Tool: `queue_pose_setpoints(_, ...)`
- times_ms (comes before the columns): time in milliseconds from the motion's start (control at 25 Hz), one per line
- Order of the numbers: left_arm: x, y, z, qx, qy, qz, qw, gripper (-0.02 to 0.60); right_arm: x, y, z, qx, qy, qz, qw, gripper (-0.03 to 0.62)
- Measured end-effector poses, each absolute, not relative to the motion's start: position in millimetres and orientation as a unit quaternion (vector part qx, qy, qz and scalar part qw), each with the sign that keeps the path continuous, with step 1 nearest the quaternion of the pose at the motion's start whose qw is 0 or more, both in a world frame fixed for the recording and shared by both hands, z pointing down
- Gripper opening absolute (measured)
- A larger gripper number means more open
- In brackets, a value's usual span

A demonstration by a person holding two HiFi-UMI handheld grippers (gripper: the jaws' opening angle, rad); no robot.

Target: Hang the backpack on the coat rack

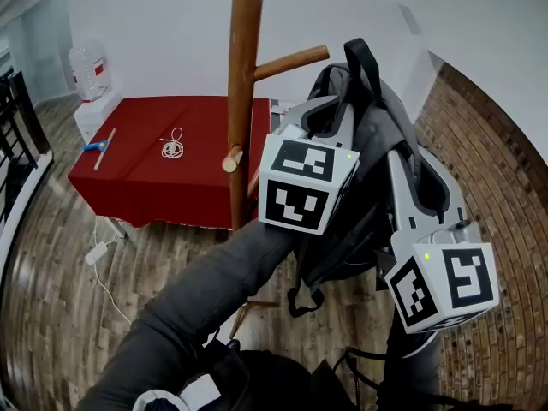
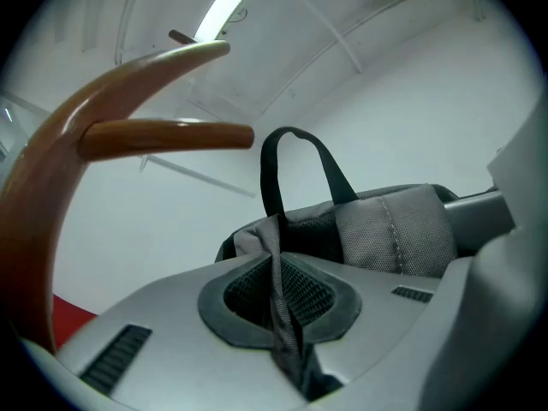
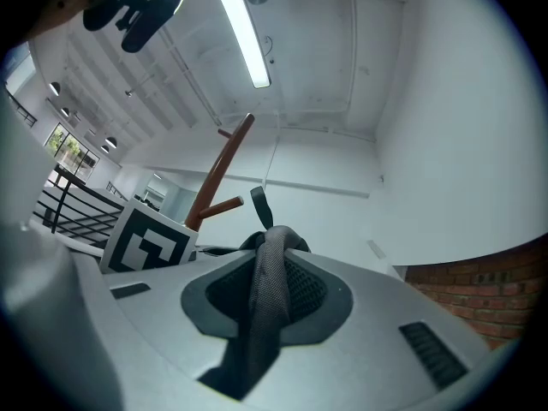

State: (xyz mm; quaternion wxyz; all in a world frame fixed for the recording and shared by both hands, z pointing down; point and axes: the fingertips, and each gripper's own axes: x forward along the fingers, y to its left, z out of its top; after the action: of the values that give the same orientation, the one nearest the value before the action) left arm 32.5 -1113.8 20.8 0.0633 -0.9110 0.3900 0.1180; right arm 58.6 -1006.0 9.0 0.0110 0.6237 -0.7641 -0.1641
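Grey backpack [image 1: 377,135] hangs in the air just right of the coat rack [image 1: 242,75]. Both claws hold it up & it's not on any peg yet.

The left claw [image 2: 278,294] is nearly closed. It pinches a thin grey fold of the bag's cloth, w/ dark mesh on each side of it. The right claw [image 3: 264,294] is nearly closed too, squeezed on a rolled-up mesh strap [image 3: 270,259] of the bag. So the bag sits right at the tips of both claws & goes on past them, toward the rack.

The bag's black top loop [image 2: 295,157] sticks up near the tip of the rack's upper peg [image 2: 171,134]. It's a bit lower than the peg & to the right of it, not touching.

The left claw is the one closer to the rack's pole. The right claw is farther out, on the side of the bag away from the pole. The bag's bottom straps dangle down beside the low part of the pole.

Behind the rack is a red table [image 1: 141,178] w/ a white cord [image 1: 173,145] on it.
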Motion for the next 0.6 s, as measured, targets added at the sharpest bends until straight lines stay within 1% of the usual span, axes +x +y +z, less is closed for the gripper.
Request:
queue_pose_setpoints(200, 16.3, -1115.0, 11.3, -0.907, 0.395, 0.137, 0.053, 0.035, 45.1, -1007.4, -0.3, 0.618, -0.766, -0.175, 0.011, 0.061)
queue_pose_setpoints(600, -6.5, -1115.4, 18.4, -0.899, 0.408, 0.157, 0.036, 0.035, 23.1, -1007.8, 2.2, 0.616, -0.762, -0.194, 0.031, 0.061)
